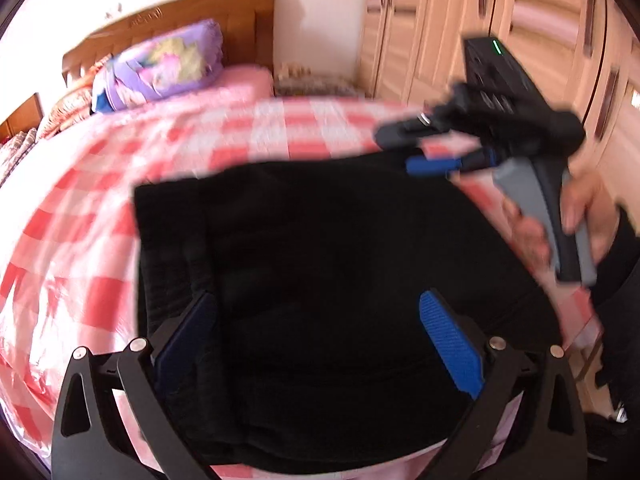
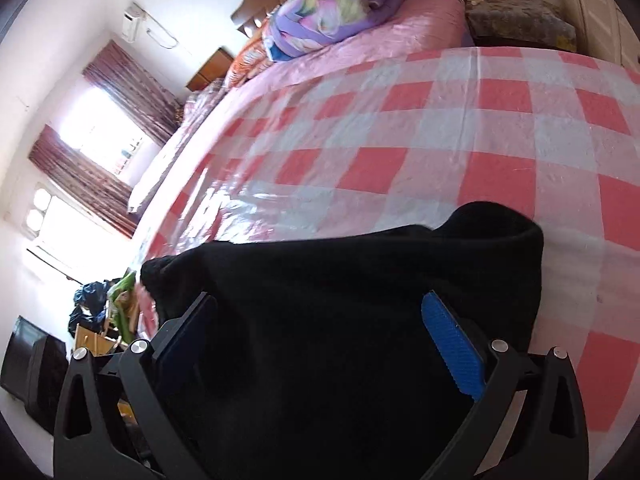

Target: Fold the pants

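Note:
Black pants (image 1: 320, 264) lie folded into a compact bundle on the red-and-white checked bed cover (image 1: 240, 136). My left gripper (image 1: 316, 344) is open, its blue pads (image 1: 452, 344) spread over the near part of the bundle. My right gripper (image 1: 424, 148) shows in the left wrist view at the bundle's far right corner, held by a hand; its jaws look open there. In the right wrist view the pants (image 2: 320, 320) fill the space between the right gripper's (image 2: 320, 352) spread blue pads (image 2: 452, 344).
A purple quilt (image 1: 160, 68) and pillows lie at the wooden headboard (image 1: 180, 20). Wooden wardrobes (image 1: 500, 20) stand to the right. A window with curtains (image 2: 120, 92) and floor clutter (image 2: 100, 312) show left of the bed.

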`<state>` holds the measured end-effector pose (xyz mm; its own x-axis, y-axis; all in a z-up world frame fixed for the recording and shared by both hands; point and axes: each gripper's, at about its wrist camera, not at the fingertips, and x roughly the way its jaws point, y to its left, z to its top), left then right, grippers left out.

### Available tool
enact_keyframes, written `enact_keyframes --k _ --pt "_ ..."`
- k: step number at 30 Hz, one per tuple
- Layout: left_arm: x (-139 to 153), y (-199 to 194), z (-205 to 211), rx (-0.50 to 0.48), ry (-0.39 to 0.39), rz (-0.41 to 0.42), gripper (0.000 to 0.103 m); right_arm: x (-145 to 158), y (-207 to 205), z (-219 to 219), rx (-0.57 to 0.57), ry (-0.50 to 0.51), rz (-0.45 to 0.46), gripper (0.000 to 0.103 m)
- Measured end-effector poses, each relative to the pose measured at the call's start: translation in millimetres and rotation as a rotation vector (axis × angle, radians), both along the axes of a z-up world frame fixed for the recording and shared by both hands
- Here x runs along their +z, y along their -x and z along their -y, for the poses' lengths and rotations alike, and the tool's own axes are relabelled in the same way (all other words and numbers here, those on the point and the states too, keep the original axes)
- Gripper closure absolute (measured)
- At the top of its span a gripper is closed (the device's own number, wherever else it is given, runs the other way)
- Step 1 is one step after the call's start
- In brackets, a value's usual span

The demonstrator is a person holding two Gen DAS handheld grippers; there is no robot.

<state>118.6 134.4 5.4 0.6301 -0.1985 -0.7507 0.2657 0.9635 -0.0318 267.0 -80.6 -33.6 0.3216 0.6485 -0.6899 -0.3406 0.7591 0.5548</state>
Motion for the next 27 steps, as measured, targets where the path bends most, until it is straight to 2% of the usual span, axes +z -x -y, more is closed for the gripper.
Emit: enact_keyframes --k 1,2,5,7,9,11,13,15,17,19,21,23,25,27 --pt "-8.5 0.2 4.8 0.000 -0.046 0.005 0.001 0.4 -4.0 4.2 -0.023 -0.048 -0.017 0.005" --pt "-9.8 3.6 5.0 0.000 -0.048 0.027 0.001 2.8 -4.3 8.0 -0.052 -0.093 -0.030 0.005" --pt "-11.6 5.7 1.6 -0.001 -0.031 0.021 0.001 22.3 8.8 6.0 -0.066 -0.079 0.040 0.004" --pt "-13.3 8.1 1.1 -0.009 -0.033 0.026 0.001 31.5 23.0 1.3 -0.033 -0.125 0.076 0.004" --pt "-14.7 8.9 1.8 -0.009 -0.034 0.029 0.001 36.8 34.1 -4.7 0.017 -0.200 0.062 0.004" --pt "-13.3 8.7 1.6 -0.003 -0.030 0.020 0.001 38.0 38.7 -8.5 0.036 -0.208 0.052 0.004" --pt "0.5 4.3 0.5 0.010 0.004 0.000 0.002 41.5 38.9 -4.9 0.029 -0.234 0.059 0.004" --pt "27.2 -1.0 0.8 -0.011 0.075 0.038 0.002 41.9 38.3 8.5 0.020 -0.339 0.046 0.004" --pt "43.0 -12.5 3.5 -0.011 0.087 0.045 0.002 37.7 39.2 18.6 0.017 -0.441 0.014 0.004" --pt "44.4 -38.8 12.8 -0.006 0.042 0.001 0.002 26.2 42.5 25.6 -0.002 -0.421 -0.023 0.004" --pt "25.1 -67.9 20.2 0.035 -0.046 -0.109 0.002 9.1 50.1 14.8 0.047 -0.329 -0.088 0.004" --pt "3.4 -81.4 22.2 0.064 -0.142 -0.177 0.002 12.9 66.6 6.5 0.130 -0.283 -0.039 0.004" --pt "-9.6 -77.5 21.9 0.042 -0.184 -0.188 0.002 18.0 78.1 1.9 0.189 -0.237 -0.049 0.004" --pt "-8.1 -71.6 20.3 0.030 -0.186 -0.182 0.002 24.1 83.4 2.9 0.212 -0.251 -0.046 0.004"
